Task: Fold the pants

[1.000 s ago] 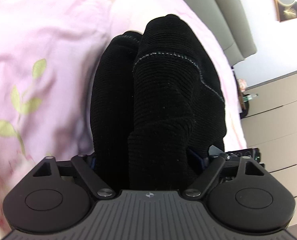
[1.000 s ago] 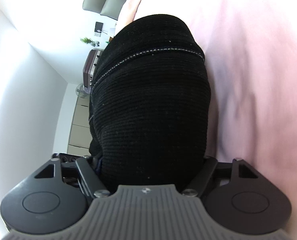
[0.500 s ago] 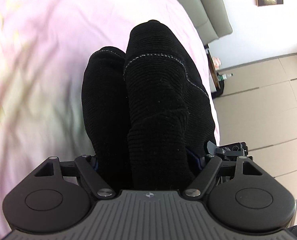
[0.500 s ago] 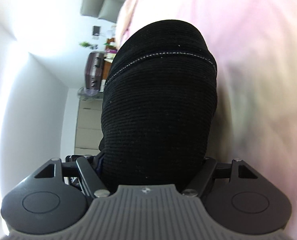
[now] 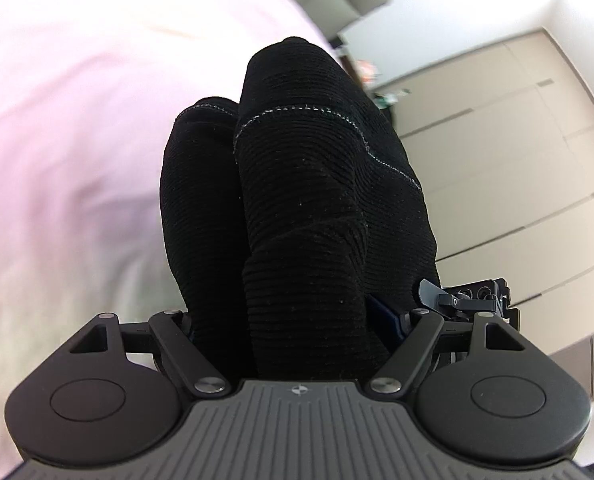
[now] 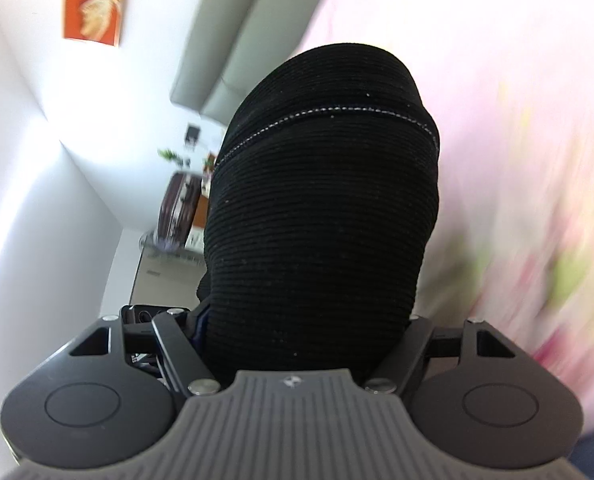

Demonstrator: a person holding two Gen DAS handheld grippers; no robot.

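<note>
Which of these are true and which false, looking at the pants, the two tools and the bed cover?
1. The pants are black ribbed knit with a pale stitched seam. True.
2. The left tool is empty. False: bunched pants fabric fills it.
3. The right tool holds pants fabric. True.
4. The bed cover is plain blue. False: it is pink.
5. An orange picture hangs on the wall. True.

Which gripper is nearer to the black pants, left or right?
Neither: the left gripper and the right gripper both hold the pants, with cloth bunched between each one's jaws.
</note>
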